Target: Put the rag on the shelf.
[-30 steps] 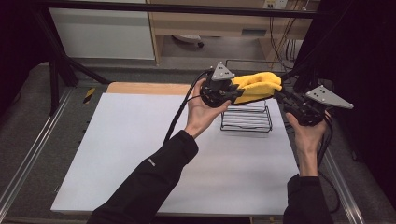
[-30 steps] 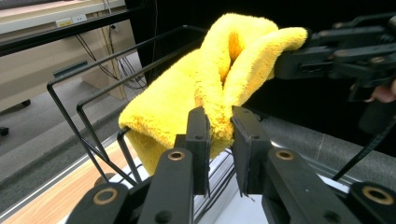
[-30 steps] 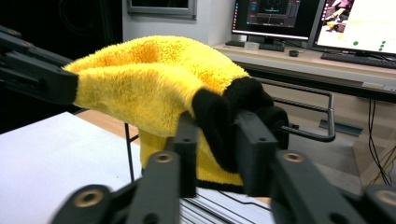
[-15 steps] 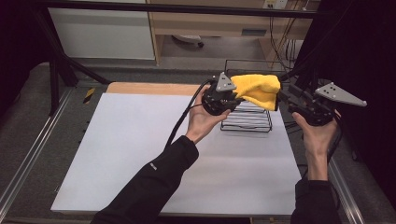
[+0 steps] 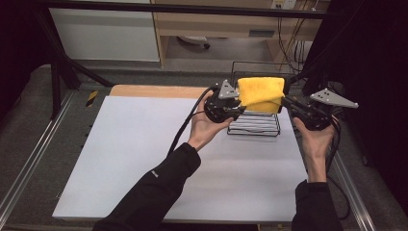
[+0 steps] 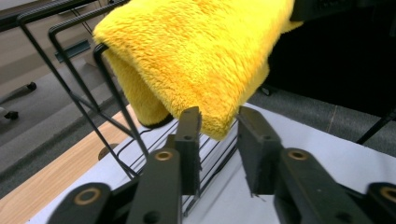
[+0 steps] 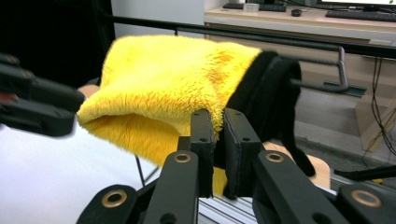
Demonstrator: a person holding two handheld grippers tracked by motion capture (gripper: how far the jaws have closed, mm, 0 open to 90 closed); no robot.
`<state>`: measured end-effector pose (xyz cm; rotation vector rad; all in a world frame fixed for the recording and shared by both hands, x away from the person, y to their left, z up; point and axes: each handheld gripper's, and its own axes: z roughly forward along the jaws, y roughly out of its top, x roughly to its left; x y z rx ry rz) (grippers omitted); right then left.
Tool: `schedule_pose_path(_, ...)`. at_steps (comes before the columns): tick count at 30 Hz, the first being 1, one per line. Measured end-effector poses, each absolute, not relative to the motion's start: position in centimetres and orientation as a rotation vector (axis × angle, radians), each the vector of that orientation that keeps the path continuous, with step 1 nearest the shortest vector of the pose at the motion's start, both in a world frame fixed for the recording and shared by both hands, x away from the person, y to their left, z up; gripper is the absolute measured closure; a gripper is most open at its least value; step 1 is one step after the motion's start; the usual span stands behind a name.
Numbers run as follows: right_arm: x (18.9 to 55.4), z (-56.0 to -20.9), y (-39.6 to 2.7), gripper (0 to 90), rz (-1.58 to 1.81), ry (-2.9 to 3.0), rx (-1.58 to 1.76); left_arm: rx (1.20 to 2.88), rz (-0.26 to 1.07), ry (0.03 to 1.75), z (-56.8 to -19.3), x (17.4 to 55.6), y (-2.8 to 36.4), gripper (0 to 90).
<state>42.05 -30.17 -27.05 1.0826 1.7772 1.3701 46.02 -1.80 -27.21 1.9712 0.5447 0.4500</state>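
Note:
A fluffy yellow cloth (image 5: pixel 260 92) with a black edge hangs over the top of a black wire rack (image 5: pixel 255 124) at the back right of the white table (image 5: pixel 134 159). My left gripper (image 5: pixel 239 107) is at the cloth's left lower corner. In the left gripper view its jaws stand open (image 6: pixel 219 116), and the cloth's (image 6: pixel 196 56) lower edge dips just between the tips. My right gripper (image 5: pixel 287 101) is at the cloth's right side. In the right gripper view it is shut (image 7: pixel 218 114) on the cloth's (image 7: pixel 163 79) edge beside the black trim (image 7: pixel 268 88).
A wooden strip (image 5: pixel 154 91) runs along the table's back edge. Metal rails (image 5: pixel 29 163) flank the table. A white cabinet (image 5: pixel 106 33) and a desk (image 5: pixel 216 21) stand behind, with cables (image 5: pixel 288 38) and a dark curtain at the right.
Both grippers carried the cloth back and up, and it now hangs spread over the rack's top. The left jaws now stand apart around its lower edge.

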Motion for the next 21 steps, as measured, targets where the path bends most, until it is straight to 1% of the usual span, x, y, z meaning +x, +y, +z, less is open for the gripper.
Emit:
schedule_pose_path(3,42.0,-27.6,-30.4,81.9,1.332,1.782,1.078,1.950,0.435,0.564,-27.0,46.1,-1.3,60.0)
schedule_pose_path(7,42.4,-28.0,-30.4,78.8,1.288,1.807,1.062,1.923,0.432,0.599,-26.5,46.4,-1.1,45.4)
schedule_pose_path(10,42.3,-27.8,-30.6,69.4,1.335,1.812,1.072,1.912,0.436,0.640,-26.3,46.9,-1.3,39.4)
schedule_pose_path(13,41.6,-27.3,-31.1,60.9,1.409,1.776,1.073,1.905,0.420,0.680,-26.4,47.5,-1.5,39.3)
schedule_pose_path(17,41.5,-26.0,-31.5,59.5,1.455,1.731,1.086,1.926,0.389,0.703,-26.8,48.2,-2.0,40.5)
schedule_pose_path(21,42.6,-25.1,-31.3,59.2,1.446,1.726,1.142,1.948,0.392,0.709,-27.4,48.5,-2.4,46.6)
